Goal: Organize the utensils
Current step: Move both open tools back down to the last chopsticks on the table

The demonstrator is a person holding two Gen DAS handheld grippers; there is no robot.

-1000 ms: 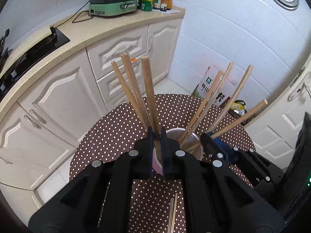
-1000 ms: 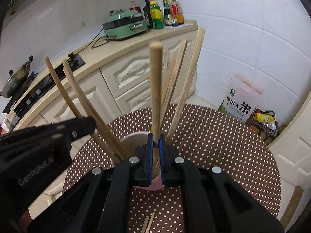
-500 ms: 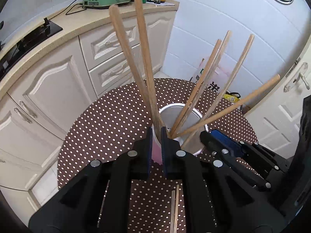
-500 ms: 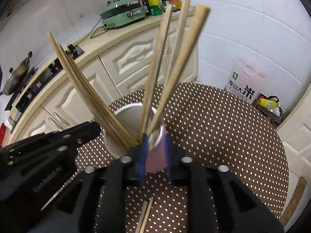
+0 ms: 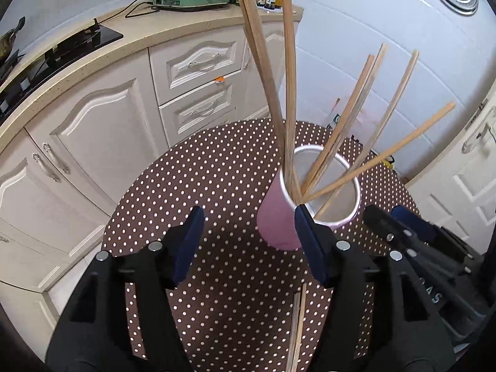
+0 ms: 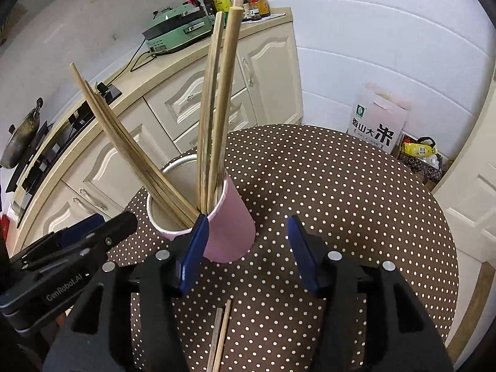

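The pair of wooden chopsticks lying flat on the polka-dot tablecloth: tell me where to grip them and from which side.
Probably best taken from above by the right gripper, jaws spanning both sticks across their width. The pair of wooden chopsticks lies flat and side by side on the brown polka-dot tablecloth, pointing toward the pink cylindrical cup. Only their far ends show, so grip there.

Dotted table, cup, chopsticks

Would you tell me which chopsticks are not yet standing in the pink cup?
The pair of chopsticks lying flat on the dotted tablecloth, nearest the cameras; all the others stand leaning inside the pink cup.
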